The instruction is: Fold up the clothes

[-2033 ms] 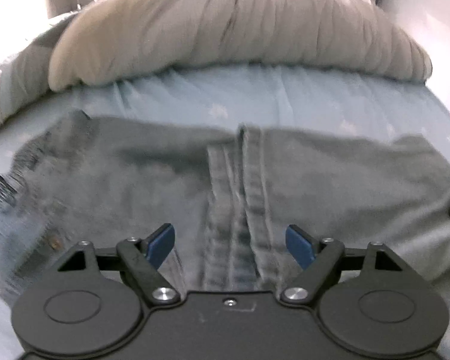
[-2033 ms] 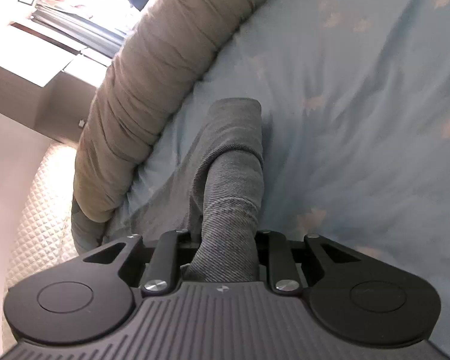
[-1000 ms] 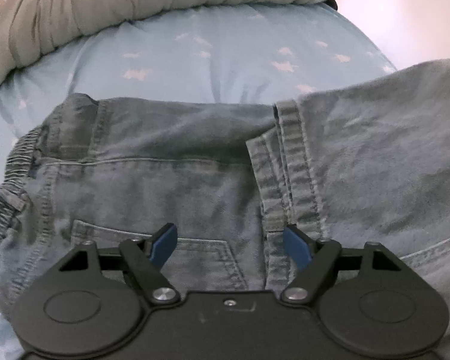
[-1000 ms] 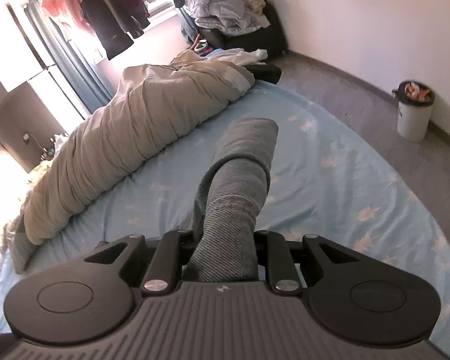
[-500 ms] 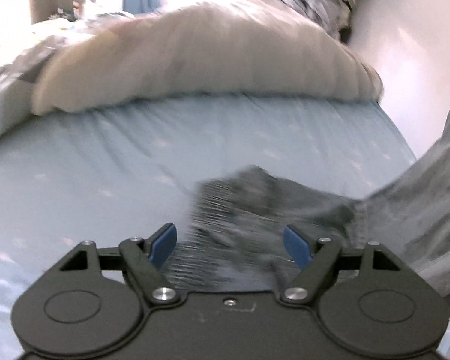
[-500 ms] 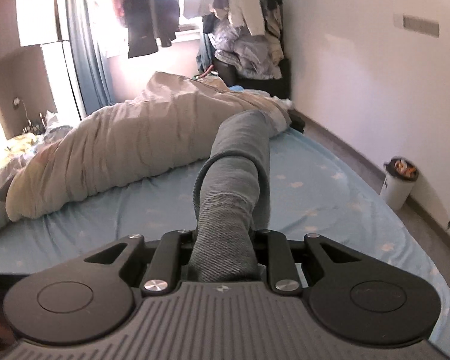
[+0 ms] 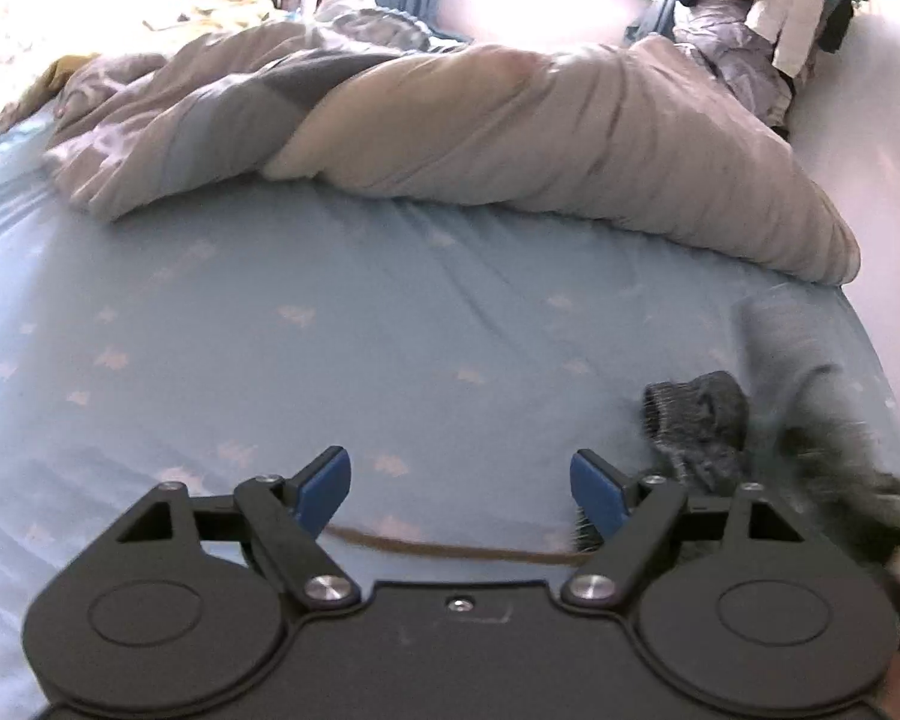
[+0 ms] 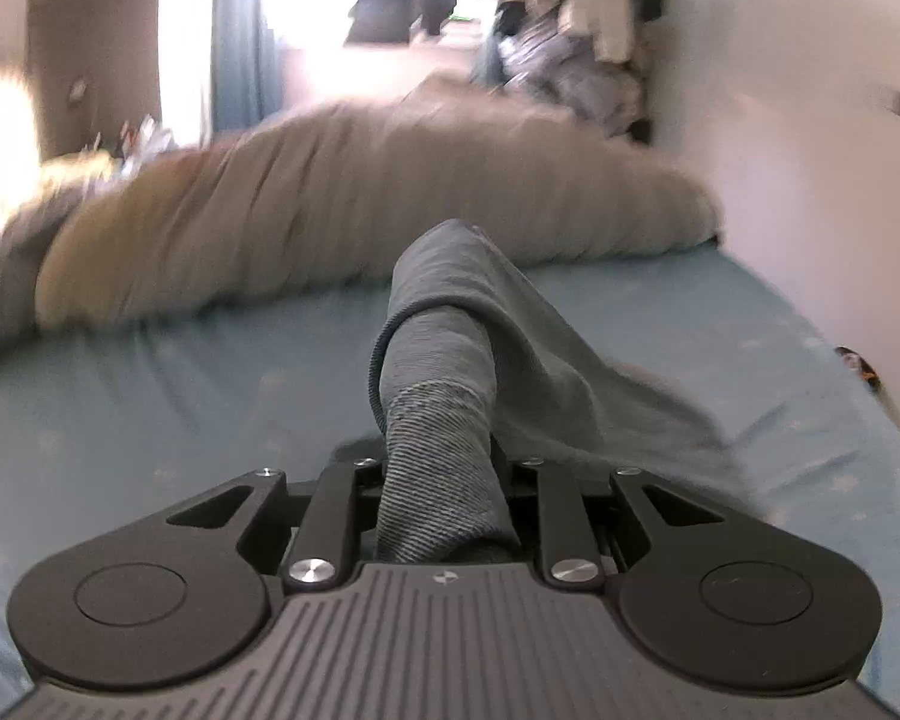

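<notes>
Grey-blue jeans (image 8: 444, 360) stick forward out of my right gripper (image 8: 444, 480), which is shut on a bunched fold of them. Its jaws are easing open while the denim still fills the gap. The cloth drapes down to the right onto the light blue bed sheet (image 8: 150, 396). In the left wrist view the jeans (image 7: 702, 420) lie crumpled and blurred at the right edge of the bed. My left gripper (image 7: 459, 471) is open above bare sheet to the left of them, with nothing between its blue pads (image 7: 324, 480).
A bulky beige duvet (image 7: 540, 132) lies across the far side of the bed, with grey-blue bedding (image 7: 180, 120) at its left. A white wall (image 7: 870, 120) borders the bed on the right. Clothes (image 7: 732, 60) are heaped in the far corner.
My left gripper has swung off the jeans to the left and now hangs over bare sheet. The right gripper has carried its fold of denim round and down toward the bed.
</notes>
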A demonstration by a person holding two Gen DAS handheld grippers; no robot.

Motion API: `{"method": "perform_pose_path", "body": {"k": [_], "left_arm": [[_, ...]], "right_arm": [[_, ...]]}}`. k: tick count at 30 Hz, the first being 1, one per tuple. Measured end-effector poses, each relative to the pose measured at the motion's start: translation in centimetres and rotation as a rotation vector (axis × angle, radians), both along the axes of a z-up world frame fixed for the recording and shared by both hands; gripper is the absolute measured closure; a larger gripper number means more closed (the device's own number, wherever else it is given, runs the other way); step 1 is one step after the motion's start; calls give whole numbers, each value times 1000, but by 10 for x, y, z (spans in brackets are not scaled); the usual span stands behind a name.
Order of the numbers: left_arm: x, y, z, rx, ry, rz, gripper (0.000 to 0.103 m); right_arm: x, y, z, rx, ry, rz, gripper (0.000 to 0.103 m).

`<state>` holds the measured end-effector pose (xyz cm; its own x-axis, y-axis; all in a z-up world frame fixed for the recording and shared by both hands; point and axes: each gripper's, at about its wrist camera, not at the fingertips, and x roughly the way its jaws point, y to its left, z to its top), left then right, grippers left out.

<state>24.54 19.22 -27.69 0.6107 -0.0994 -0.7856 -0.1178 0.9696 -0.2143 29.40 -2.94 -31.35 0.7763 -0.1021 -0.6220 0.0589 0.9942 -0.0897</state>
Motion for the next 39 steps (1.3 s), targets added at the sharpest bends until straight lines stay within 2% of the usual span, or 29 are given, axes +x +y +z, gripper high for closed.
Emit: {"method": "perform_pose_path", "body": {"k": [2, 4, 6, 7, 11, 14, 17, 20, 24, 27, 31, 34, 39], "left_arm": [[-1, 11, -1, -3, 15, 2, 25], [-2, 19, -1, -20, 25, 4, 25], [0, 25, 2, -52, 26, -3, 25], [3, 25, 4, -67, 26, -6, 25], [18, 18, 9, -152, 24, -23, 24], [29, 7, 7, -253, 27, -39, 21], [42, -12, 1, -362, 53, -63, 20], [62, -42, -8, -396, 76, -141, 18], [92, -84, -37, -391, 154, -229, 18], [103, -99, -66, -375, 227, -232, 18], [107, -111, -104, -339, 336, -245, 19], [104, -106, -121, -402, 370, -225, 20], [106, -93, -147, -590, 451, -192, 22]], "right_arm": [[8, 20, -23, -34, 69, 45, 73], [10, 29, -31, -44, 116, 88, 63], [7, 30, -27, -18, 127, 131, 37], [6, 30, -24, -5, 133, 152, 33], [-5, 14, 7, 105, 148, 223, 29], [-18, -9, 27, 206, 158, 244, 29], [-39, -48, 43, 265, 150, 208, 27], [-61, -96, 48, 314, 158, 124, 26], [-68, -176, 38, 393, 196, -2, 26], [-64, -229, 28, 450, 201, -88, 26], [-45, -293, 3, 607, 222, -185, 26], [-24, -320, -25, 753, 268, -209, 26], [-6, -342, -66, 971, 373, -185, 26]]}}
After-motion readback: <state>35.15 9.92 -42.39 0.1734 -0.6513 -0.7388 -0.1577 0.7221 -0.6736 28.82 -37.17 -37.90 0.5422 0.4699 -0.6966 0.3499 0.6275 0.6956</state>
